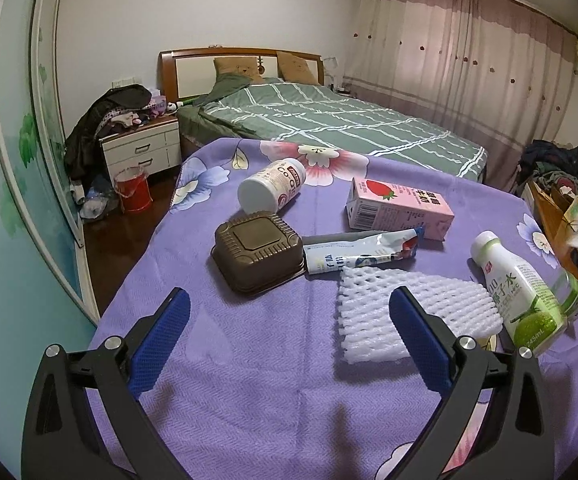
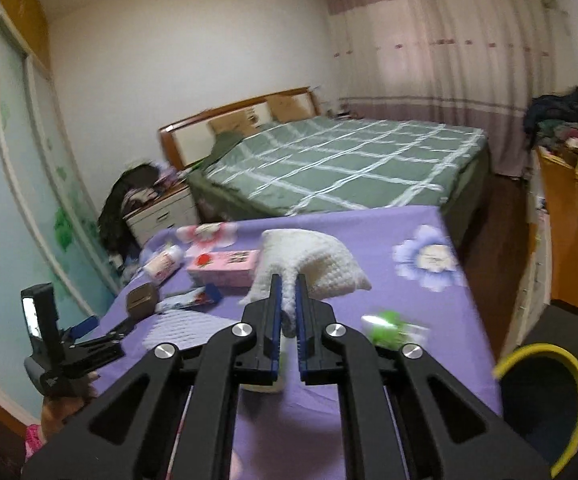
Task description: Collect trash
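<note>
Trash lies on a table with a purple flowered cloth (image 1: 249, 360). In the left wrist view: a brown plastic tray (image 1: 257, 254), a white pill bottle (image 1: 271, 190), a pink strawberry milk carton (image 1: 399, 208), a crumpled wrapper (image 1: 363, 250), a white foam net (image 1: 401, 312) and a green-labelled drink bottle (image 1: 523, 294). My left gripper (image 1: 289, 320) is open and empty, low over the cloth near the foam net. My right gripper (image 2: 287, 292) is shut on a white foam net sleeve (image 2: 309, 264), held above the table.
A bin with a yellow rim (image 2: 545, 392) stands off the table's right edge. A green bed (image 1: 329, 120) lies behind the table, a nightstand (image 1: 141, 150) and red bucket (image 1: 133, 190) at left. A wooden cabinet (image 2: 569, 232) with clutter is at right.
</note>
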Tool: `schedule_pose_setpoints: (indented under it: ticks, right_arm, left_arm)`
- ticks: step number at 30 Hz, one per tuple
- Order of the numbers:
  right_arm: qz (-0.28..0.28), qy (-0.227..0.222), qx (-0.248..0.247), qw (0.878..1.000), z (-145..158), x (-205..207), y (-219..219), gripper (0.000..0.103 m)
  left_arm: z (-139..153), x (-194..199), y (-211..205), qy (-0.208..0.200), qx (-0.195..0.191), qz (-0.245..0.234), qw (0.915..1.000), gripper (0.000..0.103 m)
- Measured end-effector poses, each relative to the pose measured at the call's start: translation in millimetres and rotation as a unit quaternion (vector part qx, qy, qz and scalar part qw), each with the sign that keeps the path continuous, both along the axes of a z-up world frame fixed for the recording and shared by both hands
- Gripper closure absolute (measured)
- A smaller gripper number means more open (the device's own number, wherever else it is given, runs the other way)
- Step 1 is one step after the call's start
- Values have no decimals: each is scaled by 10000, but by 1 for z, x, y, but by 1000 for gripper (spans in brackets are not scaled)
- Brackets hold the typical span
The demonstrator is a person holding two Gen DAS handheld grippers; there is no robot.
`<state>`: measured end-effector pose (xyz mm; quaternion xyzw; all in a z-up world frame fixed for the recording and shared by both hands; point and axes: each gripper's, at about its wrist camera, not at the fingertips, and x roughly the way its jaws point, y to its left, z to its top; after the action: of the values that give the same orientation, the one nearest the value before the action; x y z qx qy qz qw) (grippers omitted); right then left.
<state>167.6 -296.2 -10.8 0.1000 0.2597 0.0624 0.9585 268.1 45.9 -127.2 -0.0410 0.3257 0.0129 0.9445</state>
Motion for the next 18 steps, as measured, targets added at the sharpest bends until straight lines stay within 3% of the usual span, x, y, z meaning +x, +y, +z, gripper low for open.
schedule_pose_setpoints:
  ticks: [6,11,15,17,18]
  right_arm:
    - [-1271,204,-138,9916,-17,-34,-84,97]
    - [-2388,603,-194,9690,-46,-60,-163,96]
    - [-2836,918,-171,9544,-70,-66,-201,94]
    - [-2977,1027,-181,9489,-79,-66,-212,88]
    - [-3017,1070,-198,9472,-83,-64,-215,80]
  left_arm:
    - [1,-1,-2,-44,82,-35,10000,5]
    - [1,-1,-3,-41,81,-29,10000,5]
    - [1,-1,-3,-21,92,-8,10000,5]
    - [1,-1,-3,-25,98,-4,9999,5]
    - [1,-1,-4,-32,109,-5,9999,5]
